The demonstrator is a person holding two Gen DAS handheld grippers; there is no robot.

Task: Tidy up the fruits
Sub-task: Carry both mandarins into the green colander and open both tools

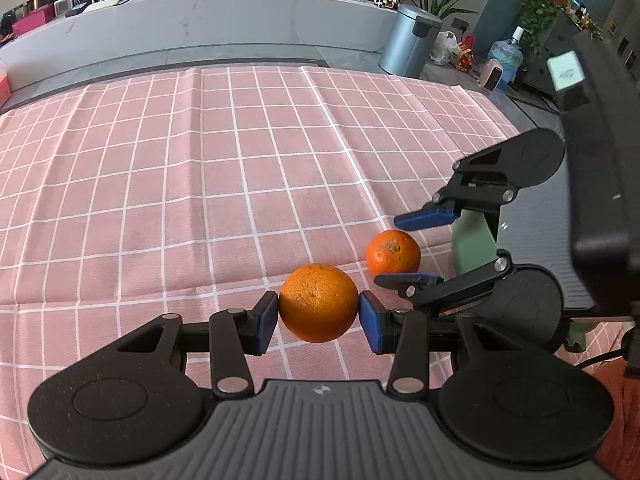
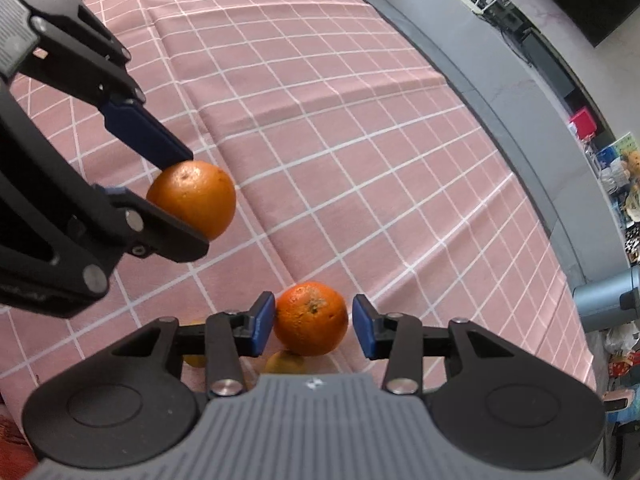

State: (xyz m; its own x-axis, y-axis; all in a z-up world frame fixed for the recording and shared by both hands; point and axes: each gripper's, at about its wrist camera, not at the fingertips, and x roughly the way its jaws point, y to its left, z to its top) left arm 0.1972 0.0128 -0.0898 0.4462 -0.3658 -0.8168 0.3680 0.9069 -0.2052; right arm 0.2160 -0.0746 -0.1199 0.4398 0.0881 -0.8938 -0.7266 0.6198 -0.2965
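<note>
My left gripper (image 1: 319, 316) is shut on an orange (image 1: 318, 302) and holds it above the pink checked cloth; it also shows in the right wrist view (image 2: 192, 199), pinched between the left gripper's blue pads (image 2: 146, 134). A second orange (image 2: 311, 318) lies on the cloth between my right gripper's (image 2: 313, 323) open fingers; the left pad touches it, the right pad stands apart. In the left wrist view this orange (image 1: 393, 256) sits between the right gripper's blue fingers (image 1: 424, 218). A yellowish fruit (image 2: 285, 363) lies partly hidden under the right gripper.
The pink checked tablecloth (image 1: 200, 180) covers the table. A white counter (image 1: 200, 24) with boxes and bags runs behind it. A grey bin (image 1: 412, 38) and a water bottle (image 1: 505, 58) stand on the floor at the far right.
</note>
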